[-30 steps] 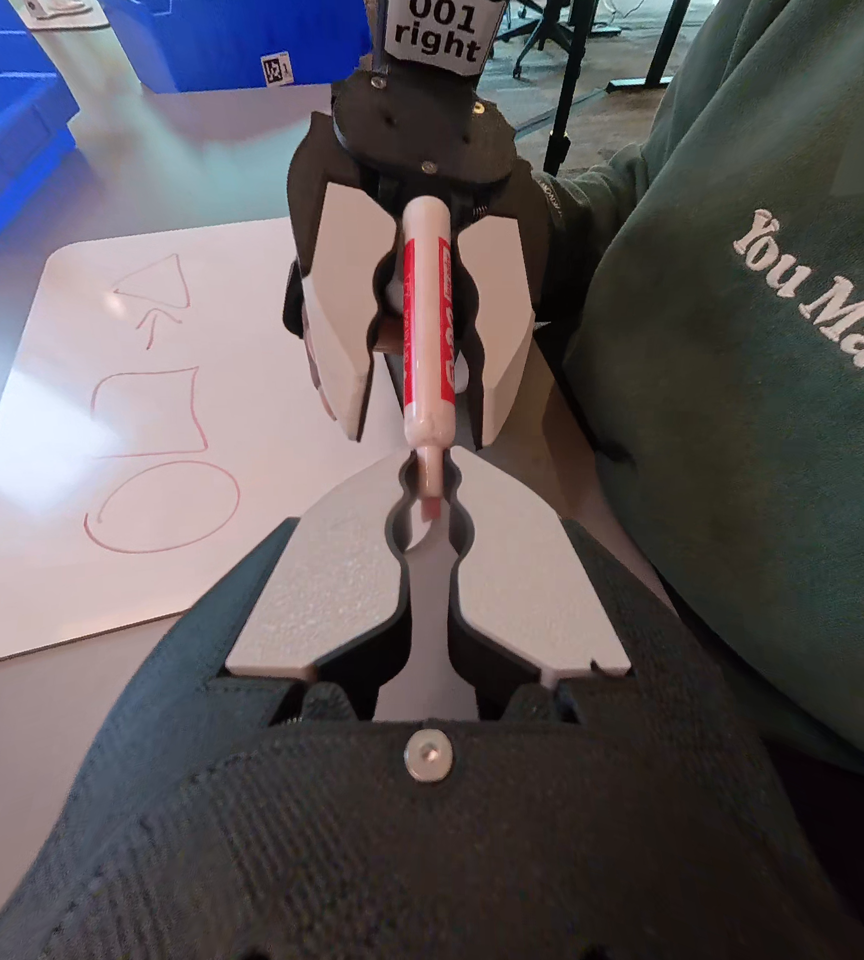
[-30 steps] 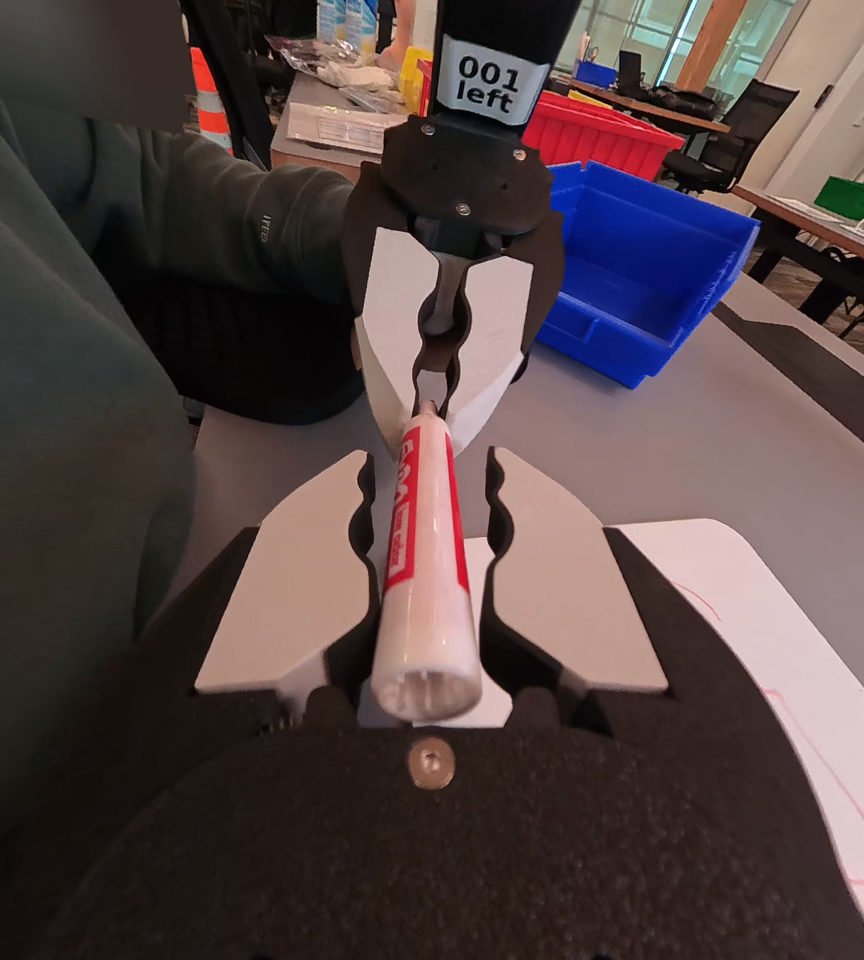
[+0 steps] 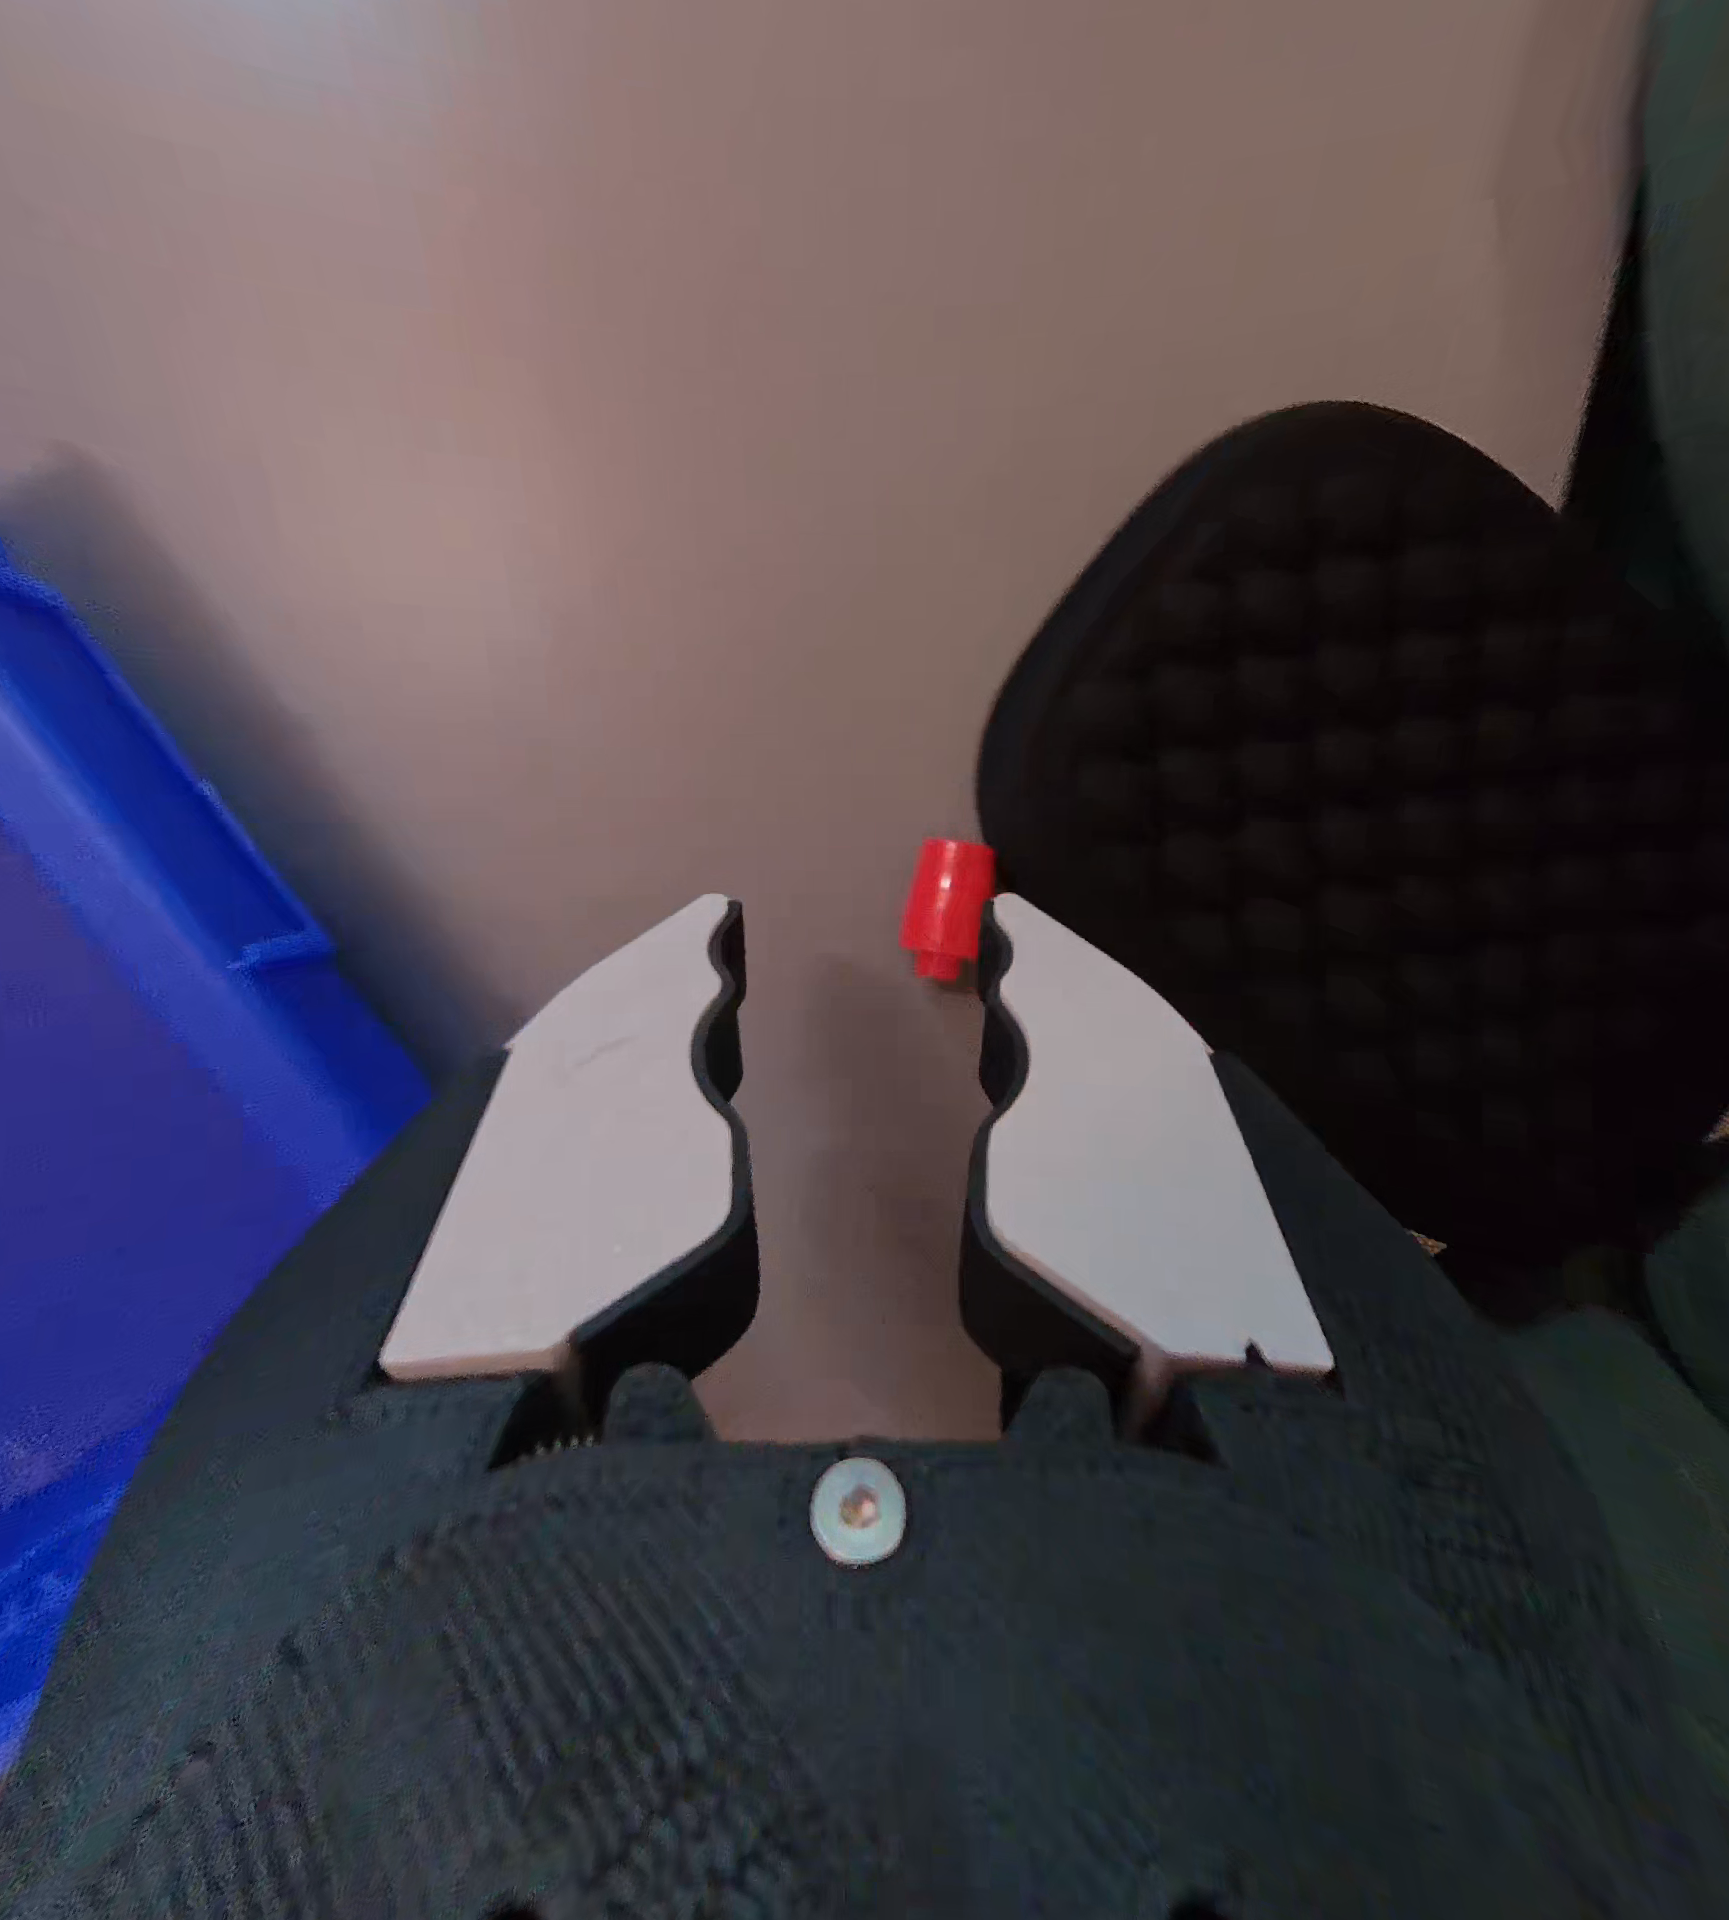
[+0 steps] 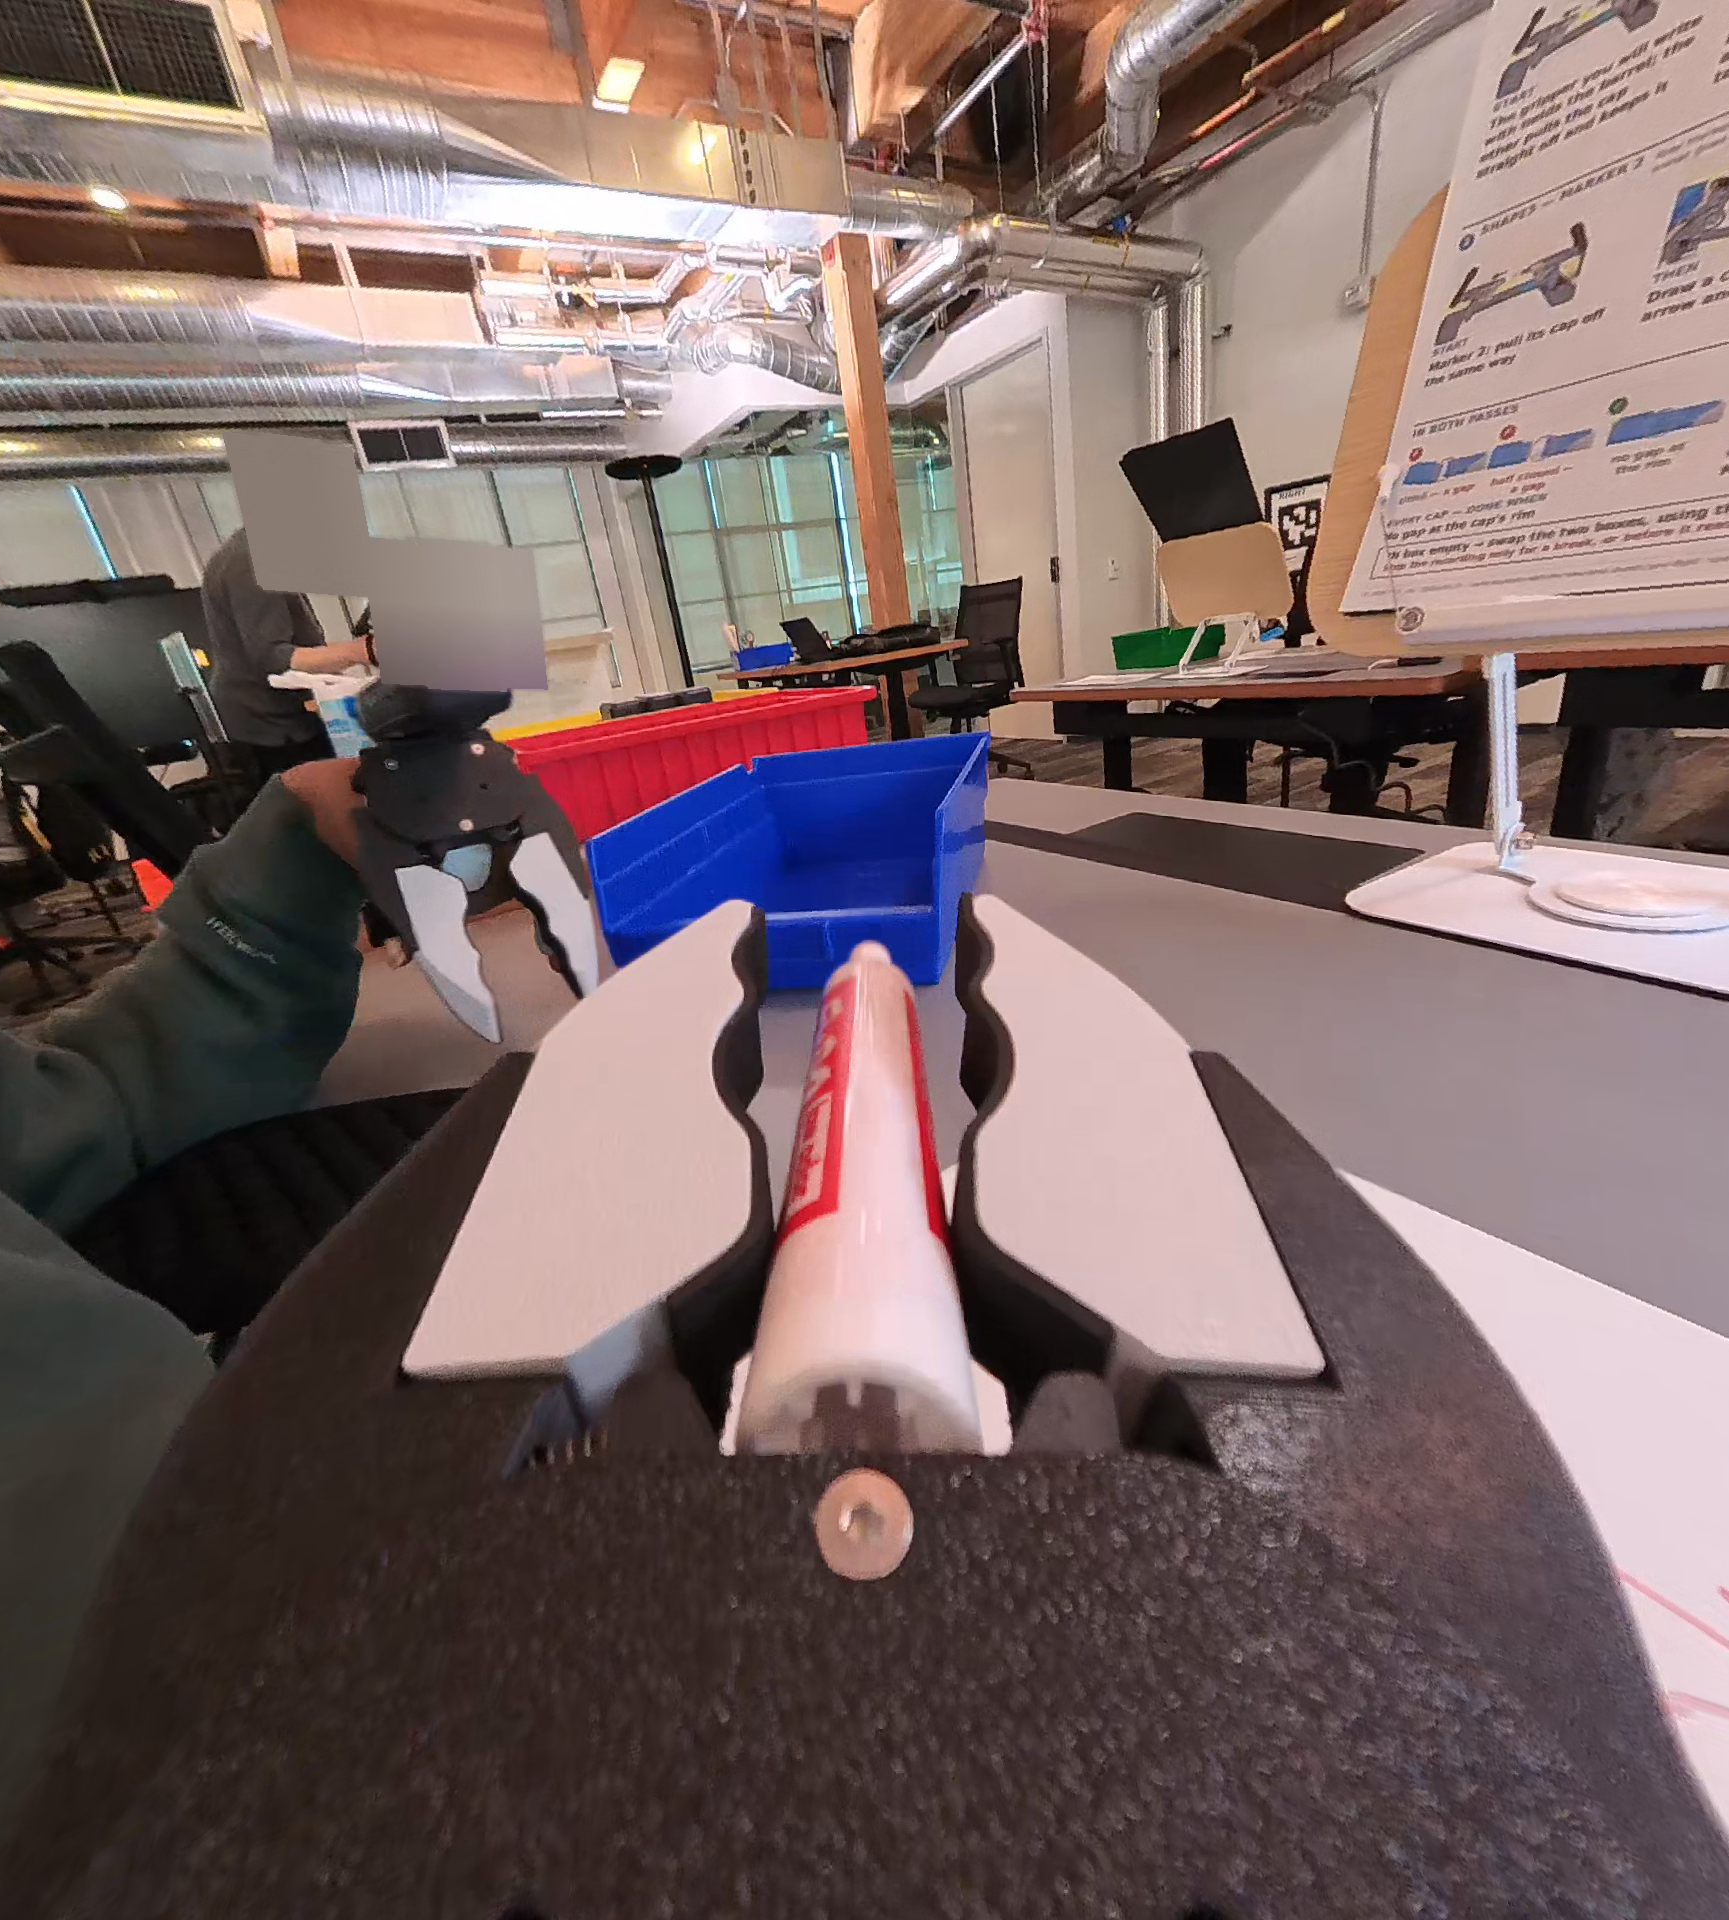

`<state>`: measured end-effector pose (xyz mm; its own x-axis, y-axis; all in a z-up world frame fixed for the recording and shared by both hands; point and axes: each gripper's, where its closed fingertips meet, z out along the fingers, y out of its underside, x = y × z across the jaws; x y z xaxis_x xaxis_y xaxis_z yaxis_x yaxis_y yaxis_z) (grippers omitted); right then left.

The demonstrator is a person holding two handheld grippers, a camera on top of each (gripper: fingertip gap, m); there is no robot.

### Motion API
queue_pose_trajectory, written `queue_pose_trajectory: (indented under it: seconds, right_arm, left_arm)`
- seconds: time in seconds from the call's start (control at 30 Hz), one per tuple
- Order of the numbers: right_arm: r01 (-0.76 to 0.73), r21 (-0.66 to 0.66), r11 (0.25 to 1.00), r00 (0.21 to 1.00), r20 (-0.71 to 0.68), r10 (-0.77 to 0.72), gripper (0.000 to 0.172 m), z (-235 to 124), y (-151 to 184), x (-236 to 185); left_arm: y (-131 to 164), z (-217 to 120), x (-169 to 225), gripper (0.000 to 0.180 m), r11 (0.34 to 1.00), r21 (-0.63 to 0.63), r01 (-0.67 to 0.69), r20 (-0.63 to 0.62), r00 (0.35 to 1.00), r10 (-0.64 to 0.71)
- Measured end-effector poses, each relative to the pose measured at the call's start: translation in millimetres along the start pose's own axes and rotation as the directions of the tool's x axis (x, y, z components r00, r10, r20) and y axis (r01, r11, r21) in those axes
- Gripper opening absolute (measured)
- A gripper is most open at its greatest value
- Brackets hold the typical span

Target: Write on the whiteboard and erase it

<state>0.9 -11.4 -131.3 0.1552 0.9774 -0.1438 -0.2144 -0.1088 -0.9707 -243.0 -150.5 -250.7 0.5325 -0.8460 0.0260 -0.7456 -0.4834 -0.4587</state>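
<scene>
In the right wrist view my right gripper (image 4: 855,914) is shut on a white marker with a red label (image 4: 865,1195). The marker lies lengthwise between the fingers, gripped near their roots, with its tip pointing forward over the grey table. The whiteboard (image 4: 1618,1455), with red strokes on it, lies under and right of this gripper. My left gripper (image 3: 860,914) is open and empty, pointing down at the table (image 3: 631,416). A small red cap (image 3: 943,904) lies just off its right fingertip, not between the pads. The left gripper also shows in the right wrist view (image 4: 517,997), open, at the left.
A blue bin (image 4: 798,831) stands ahead on the table, with its wall at the left of the left wrist view (image 3: 60,1039). A red bin (image 4: 673,748) stands behind it. An instruction sheet on a stand (image 4: 1618,312) is at the right. A black mesh chair seat (image 3: 1359,831) lies right of the left gripper. The gap from one gripper's tips to the other's is roughly 30 cm.
My left gripper let go of the marker's tip, opened, and swung away left and down toward the table. My right gripper closed tighter on the marker and lifted it to point forward.
</scene>
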Motion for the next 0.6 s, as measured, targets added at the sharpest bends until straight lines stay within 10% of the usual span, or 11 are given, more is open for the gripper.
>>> queue_pose_trajectory:
  seconds: [0.27, 0.6]
  right_arm:
    - [-0.027, -0.046, 0.999, 1.0, 0.002, 0.027, 0.035, 6, 10, 2]
    - [-0.015, -0.067, 0.998, 0.997, 0.078, 0.02, 0.035, 8, 11, -12]
  left_arm:
    - [9, 20, 21, 0.032, 0.999, -0.039, -0.031, -0.103, 0.994, 0.027]
    - [-28, 25, -12, 0.019, 0.981, 0.112, -0.157, 0.181, 0.974, 0.135]
